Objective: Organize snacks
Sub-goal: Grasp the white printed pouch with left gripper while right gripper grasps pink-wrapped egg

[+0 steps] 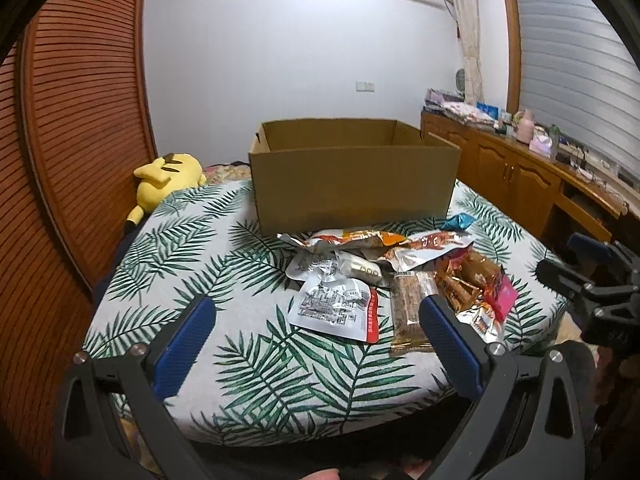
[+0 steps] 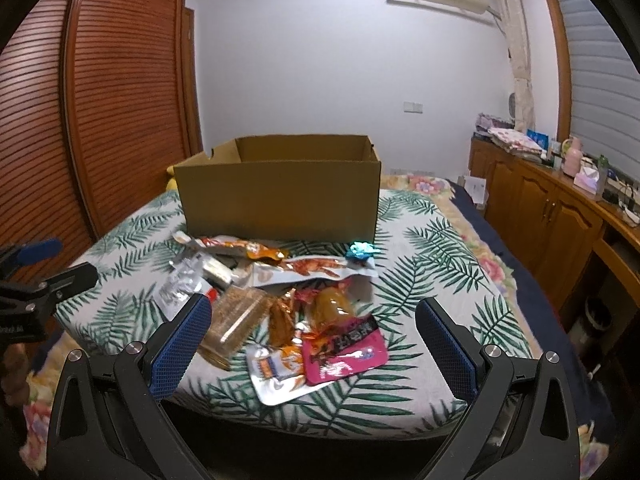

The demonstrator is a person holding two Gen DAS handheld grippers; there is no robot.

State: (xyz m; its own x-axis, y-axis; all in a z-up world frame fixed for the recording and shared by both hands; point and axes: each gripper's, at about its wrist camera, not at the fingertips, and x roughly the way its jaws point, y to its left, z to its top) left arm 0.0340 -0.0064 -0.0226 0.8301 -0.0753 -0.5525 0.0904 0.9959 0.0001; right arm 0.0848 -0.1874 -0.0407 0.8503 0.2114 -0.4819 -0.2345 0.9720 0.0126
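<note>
Your left gripper [image 1: 316,328] stands wide apart and holds nothing, hovering over the near edge of the leaf-print table [image 1: 168,240]. Your right gripper [image 2: 314,332] is just as wide and just as bare, poised above the near side of the snack pile [image 2: 280,300].

Between the right gripper's blue pads lie the pink packet [image 2: 344,354] and the white-and-orange pouch [image 2: 272,372], both close to the near edge. Beside them sits a clear-wrapped grain bar [image 2: 236,320], which the left view shows too, by that gripper's right finger. The white printed sachet [image 1: 336,308] lies flat nearer the middle. Behind the pile, the open cardboard box [image 1: 352,184] stands toward the far edge, with 1 small blue foil candy [image 1: 458,222] near its right corner.

Expect all of these to be light, crinkly and slick; film packets will likely slide or buckle if you pinch their flat faces. Take each by a crimped seam or a raised edge. The grain bar looks stiffer, so grip it across its narrow width, gently, since it may crumble.
</note>
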